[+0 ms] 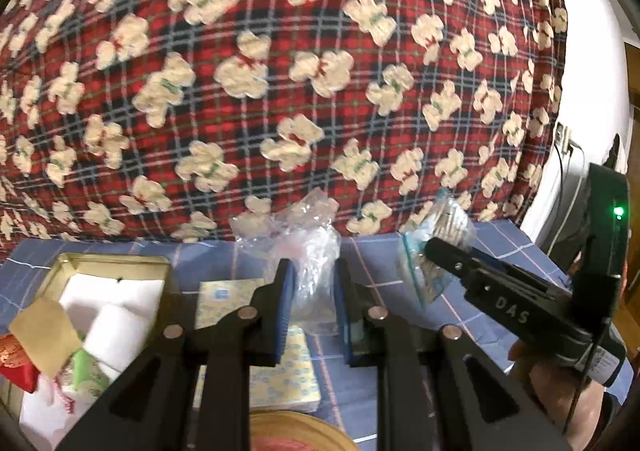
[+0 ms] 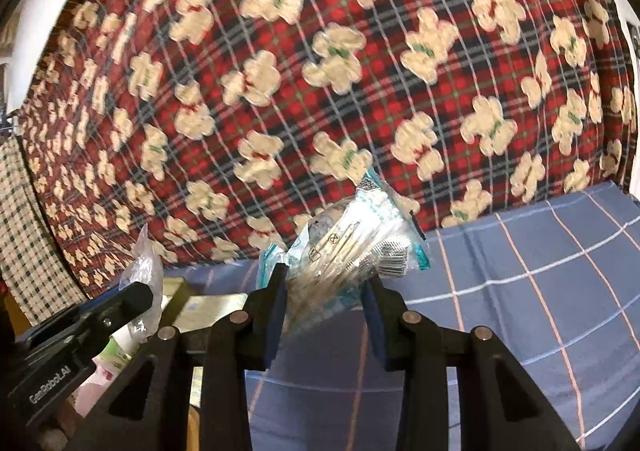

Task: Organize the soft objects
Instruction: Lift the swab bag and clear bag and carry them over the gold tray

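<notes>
while you hold one bag in each hand, both bags are up off the blue checked cloth (image 2: pixel 540 291) that covers the counter.

your left gripper (image 1: pixel 314 303) has its fingers (image 1: pixel 280 315) partly closed on a clear crinkly plastic bag (image 1: pixel 308 251). the fingers look to be pressing its lower part, but the bag is see-through, so you cannot be fully sure how tight the hold is. your right gripper (image 2: pixel 324 315) has its fingers (image 2: pixel 272 323) set fairly wide on the bottom of a bag of cotton swabs (image 2: pixel 360 243), which sticks up and leans to the right.

both bags look very light and soft. the plastic is smooth and can slip, and it will crush if you squeeze hard. the sticks inside the swab bag look thin and could bend, so it seems best to hold it low and across the middle, not at the thin top edge. the clear bag is floppy, so its loose top will wave about.

to the left there is a tin box (image 1: pixel 116 267) with a hard rim, already holding white soft things (image 1: pixel 116 315). a flat pack with a pale pattern (image 1: pixel 280 371) lies under your left fingers, and a round wooden rim (image 1: pixel 296 421) sits at the bottom. the big red plaid blanket with bears (image 1: pixel 300 71) rises like a wall right behind. the two grippers are close together, so mind they do not bump. the most open room is on the blue cloth to the right.
</notes>
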Action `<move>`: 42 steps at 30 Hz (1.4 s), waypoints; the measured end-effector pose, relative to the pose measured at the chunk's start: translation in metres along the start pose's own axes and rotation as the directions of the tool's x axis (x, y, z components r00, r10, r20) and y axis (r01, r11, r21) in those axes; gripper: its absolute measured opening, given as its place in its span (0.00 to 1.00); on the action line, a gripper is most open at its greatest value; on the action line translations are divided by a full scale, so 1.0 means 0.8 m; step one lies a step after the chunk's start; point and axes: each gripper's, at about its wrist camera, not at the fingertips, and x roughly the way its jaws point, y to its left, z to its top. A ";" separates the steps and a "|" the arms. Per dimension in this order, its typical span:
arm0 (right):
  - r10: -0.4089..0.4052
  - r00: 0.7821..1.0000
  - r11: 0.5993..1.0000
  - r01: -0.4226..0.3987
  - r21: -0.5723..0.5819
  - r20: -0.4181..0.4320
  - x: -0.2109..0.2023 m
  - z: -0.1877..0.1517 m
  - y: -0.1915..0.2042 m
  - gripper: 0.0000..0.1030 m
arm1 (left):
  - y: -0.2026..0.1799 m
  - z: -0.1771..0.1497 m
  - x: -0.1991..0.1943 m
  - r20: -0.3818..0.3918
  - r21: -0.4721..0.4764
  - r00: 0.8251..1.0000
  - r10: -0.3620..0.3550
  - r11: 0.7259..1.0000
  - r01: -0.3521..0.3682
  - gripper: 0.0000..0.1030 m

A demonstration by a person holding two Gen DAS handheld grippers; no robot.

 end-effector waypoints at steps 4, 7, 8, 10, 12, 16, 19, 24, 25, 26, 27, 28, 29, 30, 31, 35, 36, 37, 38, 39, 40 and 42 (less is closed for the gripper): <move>0.021 0.999 1.000 -0.020 -0.019 0.047 -0.011 0.002 0.013 0.37 | 0.018 -0.003 -0.009 0.017 -0.029 1.000 0.011 1.000 -0.010 0.17; 0.038 0.997 0.999 -0.037 -0.027 0.065 -0.015 0.002 0.021 0.37 | 0.031 -0.005 -0.013 0.024 -0.054 1.000 0.019 0.998 -0.018 0.17; 0.043 0.997 0.999 -0.041 -0.033 0.068 -0.015 0.001 0.023 0.37 | 0.034 -0.005 -0.016 0.030 -0.059 0.999 0.022 0.998 -0.020 0.17; 0.052 0.996 0.998 -0.049 -0.042 0.078 -0.017 0.000 0.028 0.37 | 0.037 -0.006 -0.021 0.046 -0.061 0.999 0.028 0.998 -0.025 0.17; 0.058 0.994 0.997 -0.053 -0.052 0.091 -0.020 -0.001 0.033 0.37 | 0.040 -0.007 -0.026 0.067 -0.059 0.997 0.038 0.998 -0.034 0.17; 0.070 0.991 0.996 -0.063 -0.058 0.118 -0.023 -0.003 0.041 0.37 | 0.044 -0.008 -0.031 0.086 -0.062 0.995 0.050 0.997 -0.045 0.17; 0.073 0.990 0.996 -0.066 -0.063 0.120 -0.019 -0.005 0.050 0.37 | 0.048 -0.009 -0.031 0.088 -0.063 0.994 0.060 0.997 -0.055 0.17; 0.078 0.992 0.995 -0.071 -0.076 0.100 -0.011 -0.009 0.067 0.37 | 0.056 -0.009 -0.031 0.075 -0.068 0.994 0.082 0.995 -0.077 0.17; 0.077 0.992 0.995 -0.070 -0.072 0.103 -0.012 -0.008 0.070 0.37 | 0.058 -0.009 -0.032 0.072 -0.068 0.994 0.087 0.994 -0.082 0.17; 0.083 0.991 0.995 -0.076 -0.067 0.109 -0.015 -0.007 0.072 0.37 | 0.060 -0.008 -0.034 0.074 -0.073 0.993 0.089 0.994 -0.083 0.17; 0.090 0.989 0.994 -0.082 -0.067 0.117 -0.017 -0.006 0.076 0.37 | 0.062 -0.008 -0.036 0.078 -0.077 0.993 0.090 0.993 -0.084 0.17; 0.095 0.987 0.994 -0.086 -0.073 0.127 -0.021 -0.005 0.080 0.37 | 0.064 -0.007 -0.038 0.084 -0.080 0.992 0.092 0.993 -0.085 0.17; 0.098 0.986 0.993 -0.088 -0.080 0.133 -0.023 -0.005 0.084 0.37 | 0.065 -0.006 -0.041 0.091 -0.082 0.991 0.095 0.993 -0.087 0.17; 0.102 0.985 0.992 -0.090 -0.086 0.139 -0.025 -0.005 0.088 0.37 | 0.066 -0.006 -0.044 0.097 -0.084 0.990 0.098 0.992 -0.090 0.17; 0.106 0.984 0.992 -0.093 -0.090 0.141 -0.026 -0.005 0.091 0.37 | 0.067 -0.005 -0.046 0.101 -0.085 0.990 0.100 0.992 -0.091 0.18; 0.117 0.984 0.989 -0.103 -0.107 0.133 -0.023 -0.007 0.103 0.37 | 0.073 -0.007 -0.047 0.099 -0.090 0.989 0.106 0.991 -0.097 0.17; 0.118 0.985 0.988 -0.104 -0.110 0.128 -0.021 -0.008 0.106 0.37 | 0.075 -0.007 -0.046 0.093 -0.091 0.990 0.111 0.991 -0.102 0.17; 0.119 0.985 0.988 -0.105 -0.112 0.123 -0.019 -0.009 0.108 0.37 | 0.077 -0.008 -0.045 0.086 -0.092 0.990 0.115 0.990 -0.107 0.17; 0.122 0.986 0.988 -0.109 -0.113 0.112 -0.016 -0.009 0.111 0.37 | 0.080 -0.009 -0.043 0.076 -0.094 0.989 0.123 0.989 -0.116 0.17; 0.124 0.986 0.987 -0.112 -0.111 0.107 -0.015 -0.010 0.112 0.37 | 0.083 -0.010 -0.043 0.069 -0.097 0.990 0.127 0.988 -0.120 0.17; 0.128 0.986 0.987 -0.116 -0.110 0.104 -0.014 -0.011 0.115 0.37 | 0.085 -0.010 -0.042 0.062 -0.100 0.990 0.129 0.987 -0.123 0.17; 0.138 0.986 0.986 -0.128 -0.109 0.091 -0.012 -0.011 0.122 0.38 | 0.090 -0.011 -0.042 0.050 -0.103 0.989 0.140 0.986 -0.134 0.17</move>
